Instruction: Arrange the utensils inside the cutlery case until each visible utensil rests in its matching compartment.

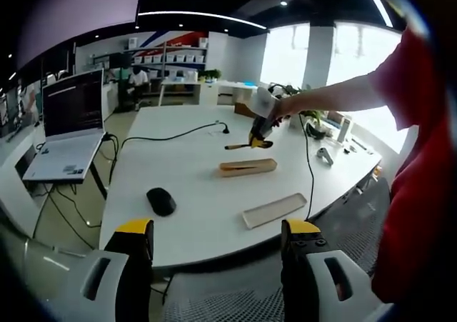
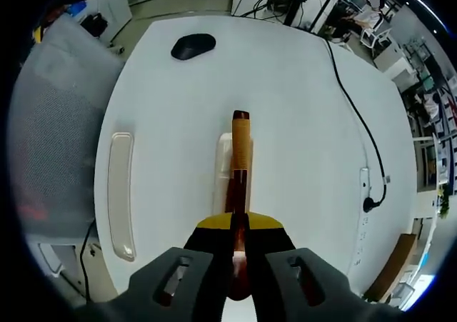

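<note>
The right gripper is clenching its jaws on a wooden-handled utensil, holding it above the open cutlery case on the white surface. The left gripper is hanging released beside the lid.

the left gripper has two dark jaws with yellow caps at their tips, set on pale grey moulded bases, each base cut with a long dark slot. the right gripper has the same make: yellow caps on black jaws, and grey slotted bases below. seen from the left gripper view, the right gripper carries a pale grey box body behind its yellow-and-black front. the person wears a red short-sleeved top, the forearm bare.
</note>
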Demonstrator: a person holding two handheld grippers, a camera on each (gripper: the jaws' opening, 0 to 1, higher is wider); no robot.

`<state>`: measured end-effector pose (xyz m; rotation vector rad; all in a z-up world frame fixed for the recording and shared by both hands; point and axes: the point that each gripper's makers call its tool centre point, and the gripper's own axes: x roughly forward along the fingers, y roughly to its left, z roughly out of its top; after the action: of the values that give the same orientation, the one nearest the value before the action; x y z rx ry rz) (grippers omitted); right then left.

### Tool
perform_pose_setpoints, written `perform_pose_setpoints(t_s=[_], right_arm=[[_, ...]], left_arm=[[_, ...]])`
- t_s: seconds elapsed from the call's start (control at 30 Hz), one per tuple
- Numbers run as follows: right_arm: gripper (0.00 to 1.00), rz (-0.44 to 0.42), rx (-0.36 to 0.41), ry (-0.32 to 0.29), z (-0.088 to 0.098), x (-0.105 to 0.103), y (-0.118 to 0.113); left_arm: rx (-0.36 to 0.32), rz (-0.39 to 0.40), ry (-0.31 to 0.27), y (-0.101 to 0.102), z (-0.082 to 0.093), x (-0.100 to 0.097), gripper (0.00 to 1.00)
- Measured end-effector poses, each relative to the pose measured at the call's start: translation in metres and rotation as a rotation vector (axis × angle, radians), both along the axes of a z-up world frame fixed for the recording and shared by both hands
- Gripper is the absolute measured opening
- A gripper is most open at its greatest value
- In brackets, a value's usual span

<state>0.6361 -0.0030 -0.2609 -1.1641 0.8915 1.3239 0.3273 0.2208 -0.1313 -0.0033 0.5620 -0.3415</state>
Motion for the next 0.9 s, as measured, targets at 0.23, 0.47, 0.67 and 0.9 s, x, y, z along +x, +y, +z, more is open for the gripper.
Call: perform_pose_setpoints(t_s=[0.23, 0.47, 0.67, 0.9], right_arm=[[0.01, -0.006, -0.011, -0.006, -0.008, 0.002, -0.004], [0.01, -0.039, 0.001, -0.007, -0.017, 0.002, -0.005], [0.01, -0.049, -0.007, -0.006, -0.02, 0.002, -0.008], [0.01, -0.069, -0.005, -0.007, -0.025, 0.001, -0.012]], left_arm=[[0.0, -0.004, 0.006, -0.002, -0.002, 0.0, 0.75], [0.003, -0.004, 0.008, -0.001, -0.002, 0.001, 0.75], [0.002, -0.005, 0.008, -0.001, -0.002, 0.002, 0.75], [0.001, -0.002, 0.012, 0.0, -0.004, 0.001, 0.75]])
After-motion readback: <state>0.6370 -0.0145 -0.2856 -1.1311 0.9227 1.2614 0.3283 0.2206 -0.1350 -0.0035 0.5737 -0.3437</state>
